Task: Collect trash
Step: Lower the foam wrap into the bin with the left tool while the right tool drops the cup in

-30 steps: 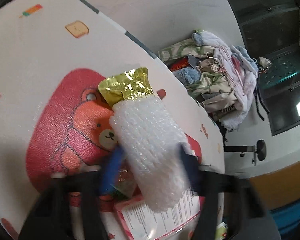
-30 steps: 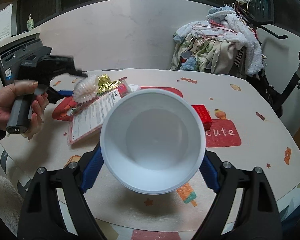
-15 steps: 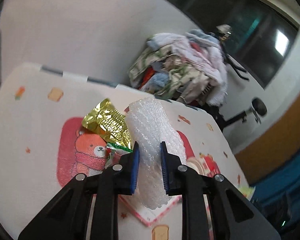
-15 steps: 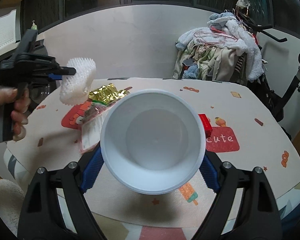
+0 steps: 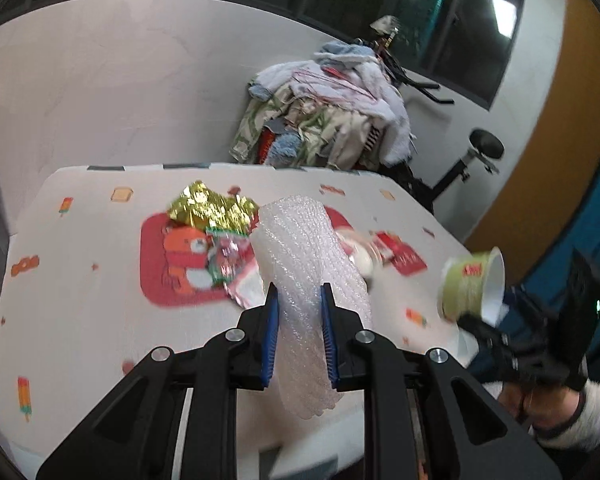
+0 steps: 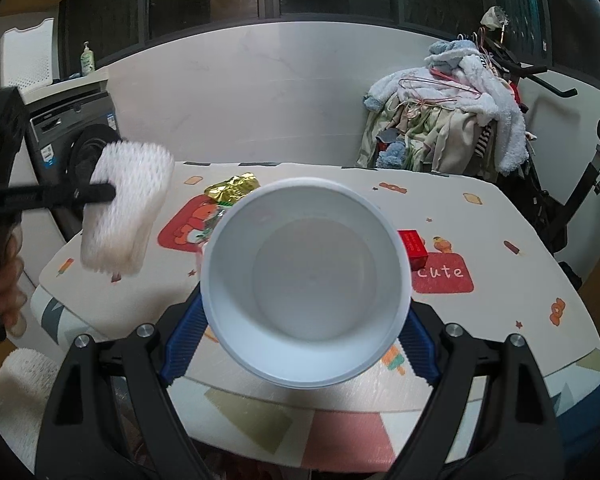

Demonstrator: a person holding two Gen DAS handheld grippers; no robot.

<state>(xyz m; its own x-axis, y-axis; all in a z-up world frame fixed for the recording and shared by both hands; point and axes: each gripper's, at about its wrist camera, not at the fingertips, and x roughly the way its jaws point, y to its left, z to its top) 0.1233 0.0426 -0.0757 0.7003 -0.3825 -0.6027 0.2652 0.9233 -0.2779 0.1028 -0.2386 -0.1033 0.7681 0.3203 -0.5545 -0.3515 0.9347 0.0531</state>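
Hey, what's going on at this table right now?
A person is clearing trash off a table with two handheld grippers. The left gripper is shut on a white foam net sleeve, held up off the table. The right gripper holds an empty white paper cup, mouth toward its camera. A gold foil wrapper, a plastic snack packet and a small red box lie on the table.

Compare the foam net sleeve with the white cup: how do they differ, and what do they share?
The foam net sleeve is soft, meshed and squeezed narrow; the white cup is rigid, smooth and round. The sleeve is a flattened tube; the cup gapes open and empty. Both are white, off the table, each clamped in a hand-held gripper.
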